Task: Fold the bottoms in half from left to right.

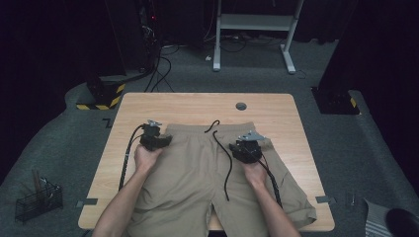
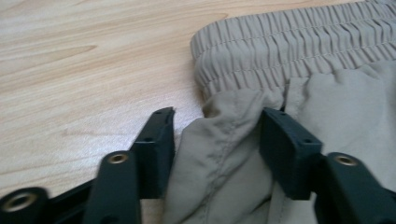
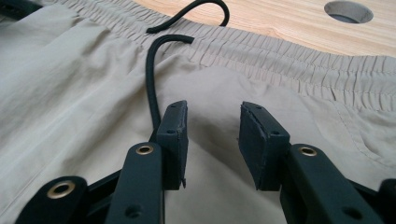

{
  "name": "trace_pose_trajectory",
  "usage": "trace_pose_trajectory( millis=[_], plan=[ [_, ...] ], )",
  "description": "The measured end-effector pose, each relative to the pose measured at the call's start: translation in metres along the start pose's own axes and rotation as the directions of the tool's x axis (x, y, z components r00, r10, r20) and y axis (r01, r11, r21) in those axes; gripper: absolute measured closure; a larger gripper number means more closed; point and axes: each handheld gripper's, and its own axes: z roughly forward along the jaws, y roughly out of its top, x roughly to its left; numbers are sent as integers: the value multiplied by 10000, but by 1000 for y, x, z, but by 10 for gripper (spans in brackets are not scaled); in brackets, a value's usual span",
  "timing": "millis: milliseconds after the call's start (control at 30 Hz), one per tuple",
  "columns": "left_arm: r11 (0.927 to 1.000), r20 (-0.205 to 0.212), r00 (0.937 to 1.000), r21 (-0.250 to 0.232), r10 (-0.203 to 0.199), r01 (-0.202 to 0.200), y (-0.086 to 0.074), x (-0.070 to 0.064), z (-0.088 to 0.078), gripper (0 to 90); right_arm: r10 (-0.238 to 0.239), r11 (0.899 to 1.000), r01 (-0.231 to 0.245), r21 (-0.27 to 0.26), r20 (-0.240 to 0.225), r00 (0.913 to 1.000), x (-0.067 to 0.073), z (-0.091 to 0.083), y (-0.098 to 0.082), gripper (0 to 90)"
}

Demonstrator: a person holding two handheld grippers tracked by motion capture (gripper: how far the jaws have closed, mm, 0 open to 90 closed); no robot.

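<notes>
A pair of khaki woven-fabric shorts (image 1: 197, 173) with a gathered elastic waistband lies flat on a pale wood-grain table (image 1: 197, 101). The waistband runs across the table on the far side, and the two legs point back toward the person, so the long axis of the garment runs from far edge to near edge. The cloth is thin and matte, smooth on the legs and ribbed into fine pleats along the waistband (image 2: 289, 42). A black round drawstring cord (image 3: 152, 88) leaves the middle of the waistband; one end hooks over the band beyond the right jaws, and the other strand trails down past the left-hand jaw of the right gripper.

Both forearms reach in from the near edge, wrists level, each hand wrapped round a gripper body from behind. The left gripper (image 2: 217, 135) sits at the left corner of the waist, just short of the waistband. Its black, blocky jaws stand partly apart with a raised fold of fabric bunched between them; the right-hand jaw touches the fold, the left-hand one stands just beside it over bare wood, so the cloth is not yet pinched.

The right gripper (image 3: 212, 140) lies low over the right side of the shorts, a little short of the waistband. Its jaws are about half open over flat cloth and hold nothing. A round grey cable hole (image 3: 349, 11) lies in the table beyond the waistband.
</notes>
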Motion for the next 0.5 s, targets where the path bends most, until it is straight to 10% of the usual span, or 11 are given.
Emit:
trace_pose_trajectory(
  millis=[500],
  plan=[
    [9994,176,9996,239,232,-236,8,-2,3,821,8,9993,0,381,-205,9998,5,24,-1,678]
  ],
)
